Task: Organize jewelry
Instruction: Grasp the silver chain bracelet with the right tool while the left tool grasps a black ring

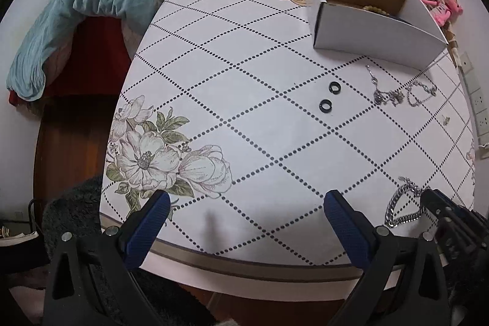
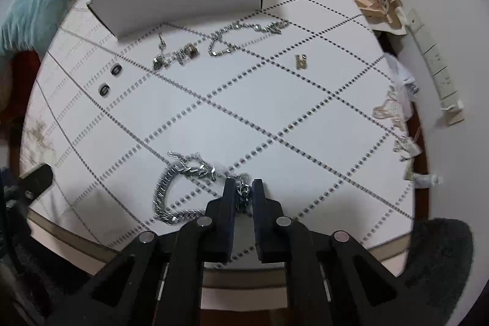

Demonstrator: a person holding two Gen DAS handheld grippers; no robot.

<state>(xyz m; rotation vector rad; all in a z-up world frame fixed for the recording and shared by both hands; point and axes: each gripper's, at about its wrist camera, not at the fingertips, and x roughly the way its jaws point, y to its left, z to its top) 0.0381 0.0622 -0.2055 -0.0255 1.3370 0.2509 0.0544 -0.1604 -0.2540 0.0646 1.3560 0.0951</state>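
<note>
No writing can be read anywhere; the small dark print on the end flap of the white cardboard box with the brown inside (image 1: pixel 379 29) is too blurred and too small to make out.

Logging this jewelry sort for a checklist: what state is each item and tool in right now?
Cardboard box: open, upright on table.
Thick silver chain: on table, clasp end pinched.
Right tool: shut on the chain.
Left tool: open, empty.
Two black rings: loose on table.
Thin chain bracelet: loose on table.
</note>
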